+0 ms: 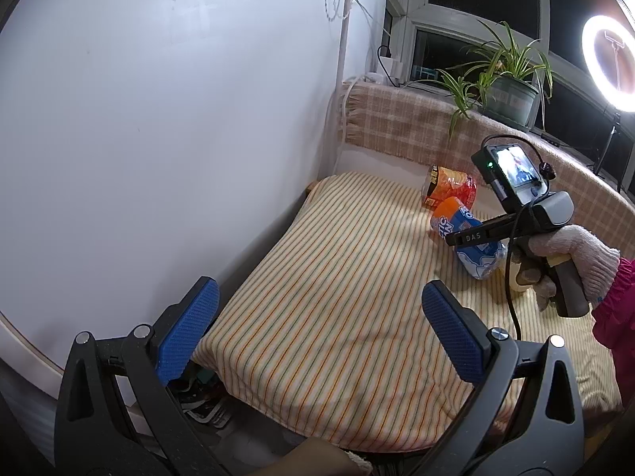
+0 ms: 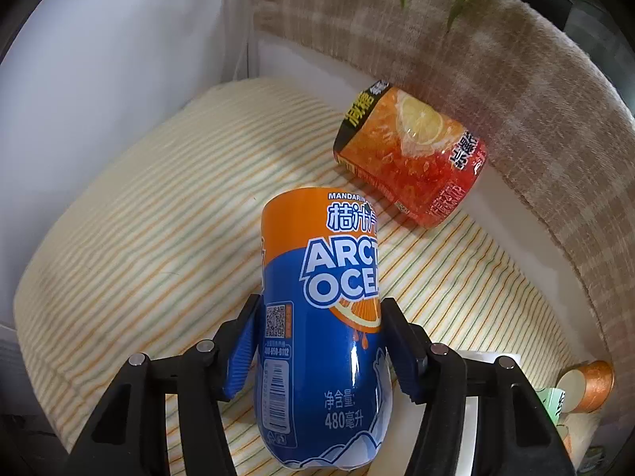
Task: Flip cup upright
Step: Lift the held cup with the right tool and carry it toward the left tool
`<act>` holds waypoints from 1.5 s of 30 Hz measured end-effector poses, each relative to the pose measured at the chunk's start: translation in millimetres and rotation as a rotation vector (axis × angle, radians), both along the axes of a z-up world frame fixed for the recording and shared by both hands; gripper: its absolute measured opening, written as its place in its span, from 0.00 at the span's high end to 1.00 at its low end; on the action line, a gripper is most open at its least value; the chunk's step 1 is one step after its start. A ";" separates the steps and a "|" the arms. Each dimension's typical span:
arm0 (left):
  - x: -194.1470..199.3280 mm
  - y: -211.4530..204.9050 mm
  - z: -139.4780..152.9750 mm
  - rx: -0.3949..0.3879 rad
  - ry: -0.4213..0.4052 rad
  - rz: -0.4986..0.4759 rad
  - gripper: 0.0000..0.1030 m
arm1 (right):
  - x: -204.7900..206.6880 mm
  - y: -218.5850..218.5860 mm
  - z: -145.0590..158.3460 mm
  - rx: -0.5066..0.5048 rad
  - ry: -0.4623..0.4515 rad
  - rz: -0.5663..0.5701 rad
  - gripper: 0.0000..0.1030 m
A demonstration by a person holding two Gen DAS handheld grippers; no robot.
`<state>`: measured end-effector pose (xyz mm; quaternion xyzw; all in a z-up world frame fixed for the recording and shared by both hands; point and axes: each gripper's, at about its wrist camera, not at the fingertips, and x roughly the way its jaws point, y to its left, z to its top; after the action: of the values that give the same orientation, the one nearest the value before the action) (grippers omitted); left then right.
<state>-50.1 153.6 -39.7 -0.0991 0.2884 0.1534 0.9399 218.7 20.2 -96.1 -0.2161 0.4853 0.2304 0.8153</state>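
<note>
A blue-and-orange "Arctic Ocean" cup [image 2: 321, 317] is tilted, leaning over the striped cloth [image 2: 119, 218], with its orange end pointing away from me. My right gripper [image 2: 317, 349] is shut on its blue body; its blue pads press both sides. In the left wrist view the same cup [image 1: 468, 234] shows at the right, held by the right gripper [image 1: 476, 238]. My left gripper [image 1: 317, 333] is open and empty above the cloth's near left part. An orange-red cup [image 2: 412, 158] lies on its side beyond, also in the left wrist view [image 1: 448, 190].
A white wall [image 1: 158, 119] stands at the left. A checked blanket [image 2: 496, 79] covers the ledge behind. A potted plant [image 1: 504, 83] and a ring light [image 1: 611, 55] are at the back right. Small containers [image 2: 587, 384] sit at the right edge.
</note>
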 end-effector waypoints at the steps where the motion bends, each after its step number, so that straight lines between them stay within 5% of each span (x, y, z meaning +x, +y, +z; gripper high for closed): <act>1: 0.0 -0.7 0.5 0.001 -0.001 -0.001 0.00 | -2.4 -1.1 3.6 0.012 -0.005 0.001 0.41; 13: 0.7 -13.7 6.9 0.010 -0.016 -0.030 0.00 | -40.8 -26.7 54.7 0.239 -0.037 -0.014 0.42; 22: 14.1 -35.3 7.6 -0.007 -0.017 -0.095 0.00 | -90.6 -97.2 83.7 0.379 -0.086 -0.173 0.42; 45: 50.0 -103.9 3.1 -0.100 0.041 -0.311 0.00 | -144.6 -237.8 7.7 0.556 0.068 -0.586 0.41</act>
<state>-0.1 49.7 -36.6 -0.0969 0.3267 -0.0063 0.9401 74.2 -217.6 -88.5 0.1679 0.4720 0.1179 0.8574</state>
